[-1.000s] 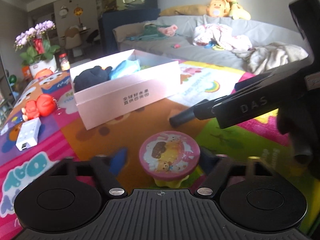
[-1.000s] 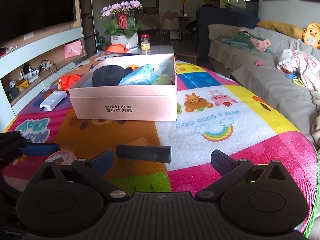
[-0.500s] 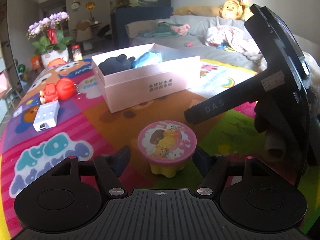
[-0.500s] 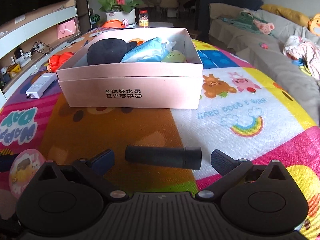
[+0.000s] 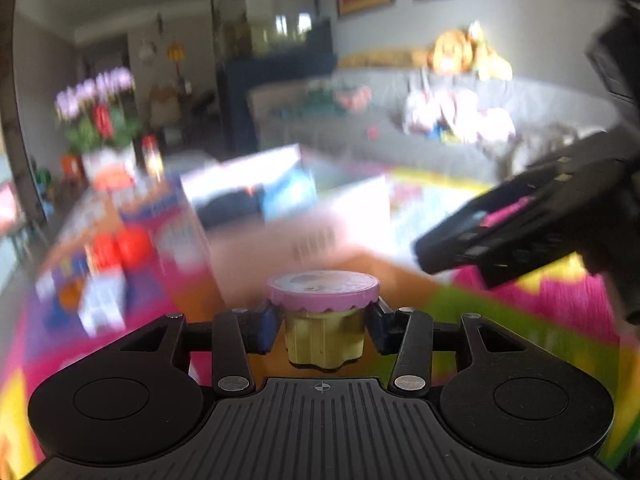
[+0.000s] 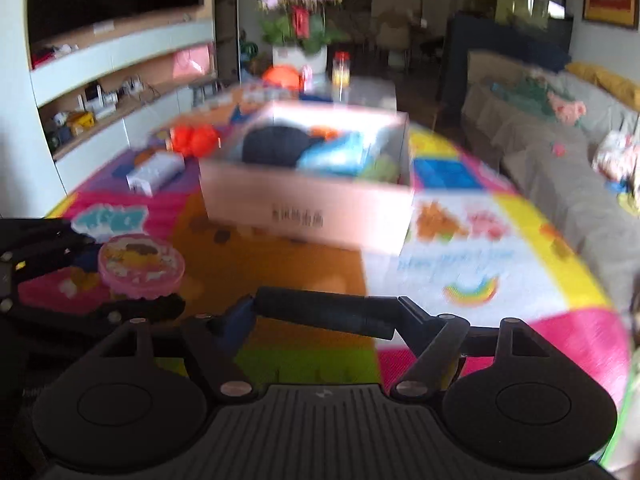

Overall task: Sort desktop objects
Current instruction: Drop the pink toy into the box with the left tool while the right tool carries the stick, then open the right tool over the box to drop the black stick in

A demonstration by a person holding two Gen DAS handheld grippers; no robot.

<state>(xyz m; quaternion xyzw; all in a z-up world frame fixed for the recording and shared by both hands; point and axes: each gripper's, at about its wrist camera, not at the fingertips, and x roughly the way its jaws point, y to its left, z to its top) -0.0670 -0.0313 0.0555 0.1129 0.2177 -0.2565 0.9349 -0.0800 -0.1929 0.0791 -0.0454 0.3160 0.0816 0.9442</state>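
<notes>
My left gripper is shut on a small yellow jar with a pink lid and holds it off the mat; the jar also shows in the right wrist view. My right gripper is shut on a black cylinder, held endwise between the fingers and lifted. A pink cardboard box with a dark item and a blue packet inside stands ahead on the colourful play mat; it is blurred in the left wrist view.
A white rectangular device and an orange-red toy lie on the mat left of the box. A flower pot stands beyond. A grey sofa with clothes runs along the right. Shelves are at the left.
Both grippers have closed: the left on the jar, the right on the black cylinder. Both objects have been lifted off the mat, and both views now blur with motion.
</notes>
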